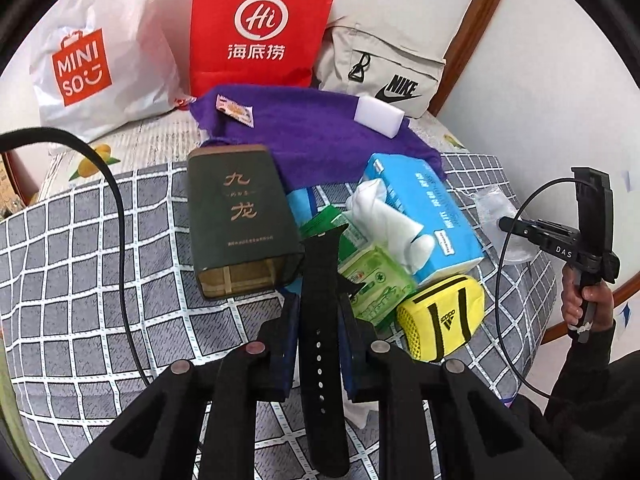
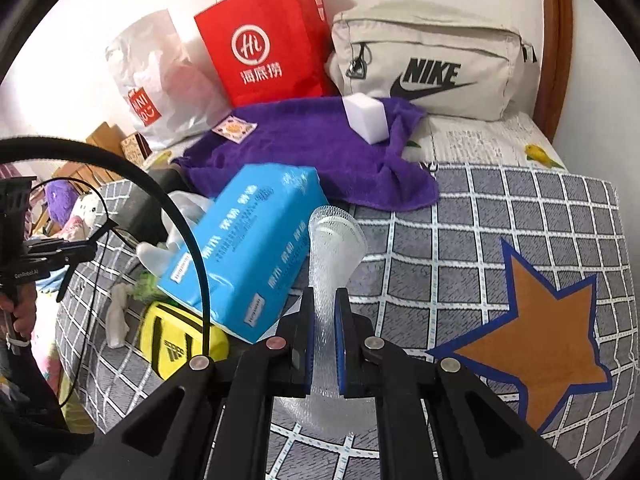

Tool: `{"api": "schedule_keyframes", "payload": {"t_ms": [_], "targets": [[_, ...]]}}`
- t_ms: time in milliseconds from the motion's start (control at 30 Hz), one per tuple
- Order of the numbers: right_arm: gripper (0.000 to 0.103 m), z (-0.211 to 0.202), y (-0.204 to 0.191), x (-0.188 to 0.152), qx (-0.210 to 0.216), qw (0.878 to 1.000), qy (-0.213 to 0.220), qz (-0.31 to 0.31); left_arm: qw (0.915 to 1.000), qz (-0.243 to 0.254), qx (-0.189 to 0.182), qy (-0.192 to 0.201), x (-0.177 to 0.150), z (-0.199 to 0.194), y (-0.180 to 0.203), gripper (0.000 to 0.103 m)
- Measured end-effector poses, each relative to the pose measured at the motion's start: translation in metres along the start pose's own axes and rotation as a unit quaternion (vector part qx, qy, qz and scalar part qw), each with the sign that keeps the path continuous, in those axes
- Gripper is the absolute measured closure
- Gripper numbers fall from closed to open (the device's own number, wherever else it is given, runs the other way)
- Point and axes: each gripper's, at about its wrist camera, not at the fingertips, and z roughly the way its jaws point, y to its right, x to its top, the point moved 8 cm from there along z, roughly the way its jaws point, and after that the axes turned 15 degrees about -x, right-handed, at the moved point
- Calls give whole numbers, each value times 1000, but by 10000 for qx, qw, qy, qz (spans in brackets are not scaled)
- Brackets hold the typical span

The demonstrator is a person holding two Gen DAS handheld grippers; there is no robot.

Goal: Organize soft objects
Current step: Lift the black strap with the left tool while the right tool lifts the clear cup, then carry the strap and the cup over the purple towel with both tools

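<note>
My left gripper is shut on a black perforated watch strap and holds it above the checked bed cover. My right gripper is shut on a clear bubble-wrap sleeve held above the cover. A purple towel lies behind with a white sponge block and a small sachet on it; it also shows in the right wrist view. A blue tissue pack, a yellow Adidas pouch and green packets lie beside it.
A dark green box lies left of the pile. A Miniso bag, a red paper bag and a beige Nike bag stand against the wall. A star patch marks the cover at right. Cables hang at left.
</note>
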Motion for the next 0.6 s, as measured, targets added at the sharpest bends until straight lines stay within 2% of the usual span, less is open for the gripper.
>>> {"api": "schedule_keyframes", "payload": {"t_ms": [333, 600], "targets": [[94, -16, 0, 18, 81, 9997, 244, 8, 9998, 128, -67, 153, 17, -3, 11, 86], [94, -20, -2, 48, 90, 9988, 490, -18, 9993, 178, -11, 319, 40, -5, 12, 86]]}}
